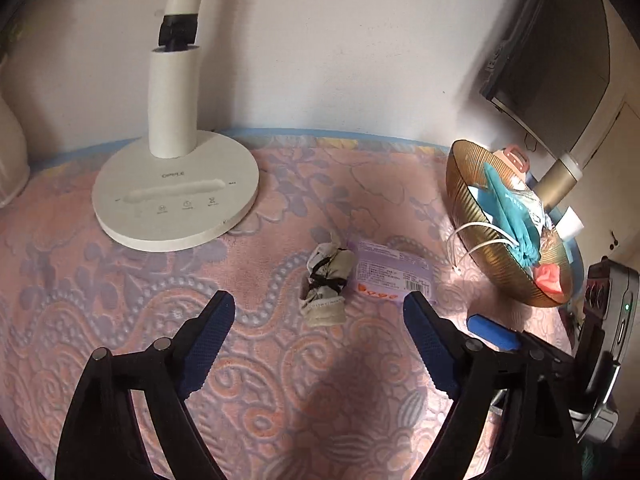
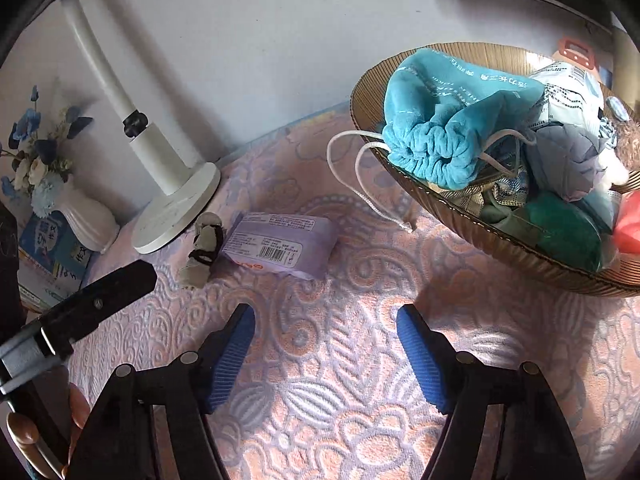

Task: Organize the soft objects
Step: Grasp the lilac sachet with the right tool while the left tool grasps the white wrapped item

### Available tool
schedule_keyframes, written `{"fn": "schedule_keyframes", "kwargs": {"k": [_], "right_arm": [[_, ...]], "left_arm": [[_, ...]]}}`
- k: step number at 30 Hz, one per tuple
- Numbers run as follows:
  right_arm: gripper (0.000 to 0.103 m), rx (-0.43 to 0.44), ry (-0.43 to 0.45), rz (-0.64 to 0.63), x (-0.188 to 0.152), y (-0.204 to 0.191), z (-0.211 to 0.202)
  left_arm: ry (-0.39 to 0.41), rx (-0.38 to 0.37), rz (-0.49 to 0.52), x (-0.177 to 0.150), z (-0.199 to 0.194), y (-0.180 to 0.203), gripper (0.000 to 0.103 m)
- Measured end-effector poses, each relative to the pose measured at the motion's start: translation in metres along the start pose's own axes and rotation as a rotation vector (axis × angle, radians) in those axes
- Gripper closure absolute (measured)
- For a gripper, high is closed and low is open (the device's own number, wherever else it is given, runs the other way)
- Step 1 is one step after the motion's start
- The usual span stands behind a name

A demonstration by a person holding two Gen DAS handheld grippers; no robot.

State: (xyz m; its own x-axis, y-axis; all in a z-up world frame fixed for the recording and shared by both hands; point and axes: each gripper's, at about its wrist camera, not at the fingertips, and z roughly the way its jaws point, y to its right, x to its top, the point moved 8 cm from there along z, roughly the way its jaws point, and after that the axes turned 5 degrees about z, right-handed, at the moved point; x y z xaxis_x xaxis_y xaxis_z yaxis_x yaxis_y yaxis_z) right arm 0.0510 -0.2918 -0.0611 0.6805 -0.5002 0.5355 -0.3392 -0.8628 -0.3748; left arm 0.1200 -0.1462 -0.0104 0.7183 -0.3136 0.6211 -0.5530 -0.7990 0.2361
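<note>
A rolled beige cloth bundle tied with black string [image 1: 326, 285] lies on the pink patterned tablecloth, beside a purple tissue pack [image 1: 394, 273]. Both show in the right wrist view, the bundle [image 2: 204, 246] left of the pack [image 2: 280, 245]. A brown ribbed basket [image 1: 472, 216] at the right holds a teal drawstring pouch [image 2: 444, 120], a grey cloth [image 2: 568, 160], a green item and a red item. My left gripper [image 1: 320, 312] is open, just short of the bundle. My right gripper [image 2: 326, 320] is open and empty, between the pack and the basket [image 2: 500, 240].
A white desk lamp [image 1: 176, 204] stands at the back left. A white vase with blue flowers [image 2: 48, 184] and books sit left of it. The wall runs behind the table. The pouch's white cords [image 2: 360, 184] hang over the basket rim.
</note>
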Motion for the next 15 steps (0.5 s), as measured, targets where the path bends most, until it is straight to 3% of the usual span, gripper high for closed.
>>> {"fn": "schedule_keyframes", "kwargs": {"k": [5, 11, 15], "right_arm": [[0.032, 0.007, 0.035, 0.011, 0.011, -0.006, 0.009], [0.035, 0.004, 0.041, -0.004, 0.021, -0.014, 0.024], [0.036, 0.056, 0.062, 0.007, 0.023, -0.013, 0.020]], "left_arm": [[-0.014, -0.055, -0.031, 0.004, 0.028, 0.003, 0.021], [-0.004, -0.140, -0.043, 0.000, 0.043, 0.007, 0.053], [-0.020, -0.169, -0.060, 0.000, 0.047, 0.002, 0.056]]}}
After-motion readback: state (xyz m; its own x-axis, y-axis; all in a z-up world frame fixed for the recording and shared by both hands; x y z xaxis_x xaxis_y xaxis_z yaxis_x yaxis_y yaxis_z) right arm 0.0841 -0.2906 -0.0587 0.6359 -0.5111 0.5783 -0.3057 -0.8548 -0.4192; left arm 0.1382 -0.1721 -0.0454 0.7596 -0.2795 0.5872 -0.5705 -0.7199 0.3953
